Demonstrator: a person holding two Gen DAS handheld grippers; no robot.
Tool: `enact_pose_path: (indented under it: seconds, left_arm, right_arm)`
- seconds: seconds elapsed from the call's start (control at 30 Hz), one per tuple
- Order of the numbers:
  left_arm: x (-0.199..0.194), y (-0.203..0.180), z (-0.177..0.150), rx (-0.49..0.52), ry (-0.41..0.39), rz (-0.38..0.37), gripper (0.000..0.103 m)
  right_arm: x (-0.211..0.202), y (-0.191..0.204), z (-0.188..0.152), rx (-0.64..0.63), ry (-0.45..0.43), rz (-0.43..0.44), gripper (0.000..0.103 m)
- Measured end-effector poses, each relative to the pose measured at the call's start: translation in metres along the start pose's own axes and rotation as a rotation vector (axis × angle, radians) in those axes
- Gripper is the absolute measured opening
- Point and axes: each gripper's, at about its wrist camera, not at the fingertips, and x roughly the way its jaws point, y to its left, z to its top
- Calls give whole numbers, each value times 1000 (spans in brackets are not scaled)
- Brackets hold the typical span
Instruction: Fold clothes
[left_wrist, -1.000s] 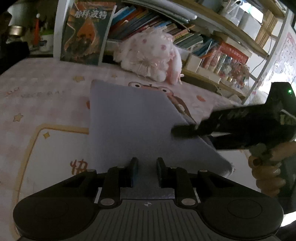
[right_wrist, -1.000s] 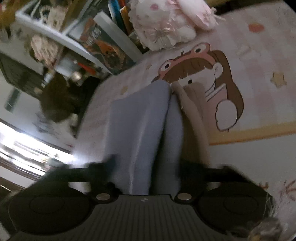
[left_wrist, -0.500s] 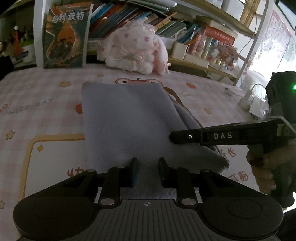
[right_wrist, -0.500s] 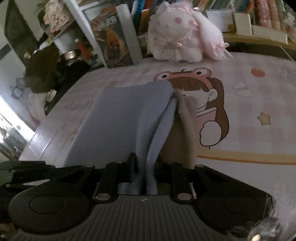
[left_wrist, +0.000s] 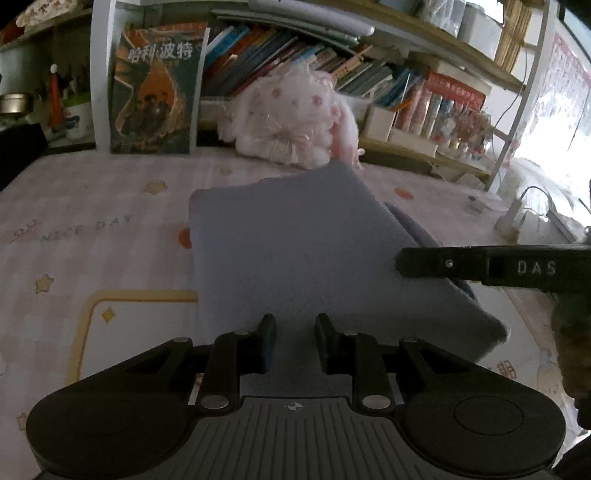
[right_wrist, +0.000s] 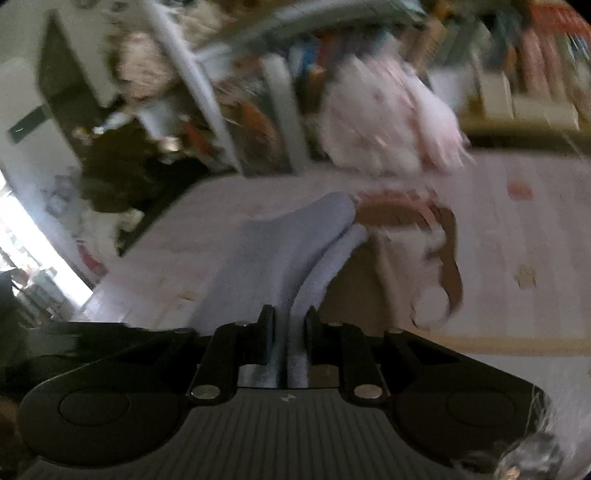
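Item: grey-blue fleece garment (left_wrist: 295, 254), held above the pink printed bed sheet (left_wrist: 92, 229). Far edge, flat half a second ago, now raised toward 12 o'clock. Left gripper (left_wrist: 294, 334) fingers pinch near hem; right gripper (right_wrist: 289, 330) fingers closing on doubled edge. Fold under way.

Pretty lived-in kid's room. The bookshelf (left_wrist: 332, 70) is the anchor: crammed with leaning books, one big poster-style book (left_wrist: 157, 88) propped at its left end. Right below it sits a pink cartoon-print bedsheet (left_wrist: 92, 229) with stars, and a fluffy pink plush (left_wrist: 295, 118) leans against the shelf. Harsh daylight blows out the window (left_wrist: 554, 140) to its right.
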Motion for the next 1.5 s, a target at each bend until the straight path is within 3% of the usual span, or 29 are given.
enact_pose_path:
  seconds: [0.13, 0.2, 0.3, 0.37, 0.43, 0.47, 0.5, 0.57, 0.77, 1.0, 1.13, 1.23, 1.33, 1.4, 1.5]
  left_arm:
    - [2, -6, 2, 35, 13, 0, 25]
    - [-1, -9, 2, 53, 13, 13, 25]
    - [-12, -9, 3, 48, -25, 43, 31]
    - [-20, -7, 5, 40, -65, 72, 51]
    - [-26, -3, 9, 23, -101, 104, 68]
    - [-27, 0, 11, 13, -106, 116, 78]
    - [-28, 3, 13, 3, -111, 129, 80]
    - [-26, 13, 16, -39, -94, 144, 85]
    - [-5, 40, 12, -191, 31, 114, 86]
    - [8, 54, 1, -291, 80, 42, 85]
    - [16, 59, 0, -333, 96, 10, 85]
    - [21, 63, -1, -373, 113, -28, 84]
    - [25, 66, -1, -416, 126, -88, 62]
    - [24, 63, 1, -420, 125, -97, 54]
    - [17, 44, 8, -282, 105, -43, 46]
  right_arm:
    - [29, -5, -9, -26, 131, -128, 16]
    - [32, -12, -12, 24, 129, -115, 17]
    - [27, -6, -9, -34, 121, -119, 23]
    - [21, -5, -6, -57, 108, -132, 40]
    - [13, -5, -4, -64, 87, -139, 67]
    - [9, -5, -3, -67, 76, -140, 71]
    - [6, -6, -2, -67, 76, -141, 78]
    - [6, -11, -3, -50, 104, -150, 82]
    - [12, -35, -9, 107, 198, -142, 84]
    - [19, -50, -16, 299, 247, -65, 83]
    - [21, -50, -18, 353, 250, -38, 79]
    - [23, -44, -17, 336, 255, -58, 69]
    - [22, -39, -17, 296, 254, -79, 56]
    - [20, -31, -16, 247, 244, -89, 47]
    - [12, -12, -12, 136, 209, -108, 37]
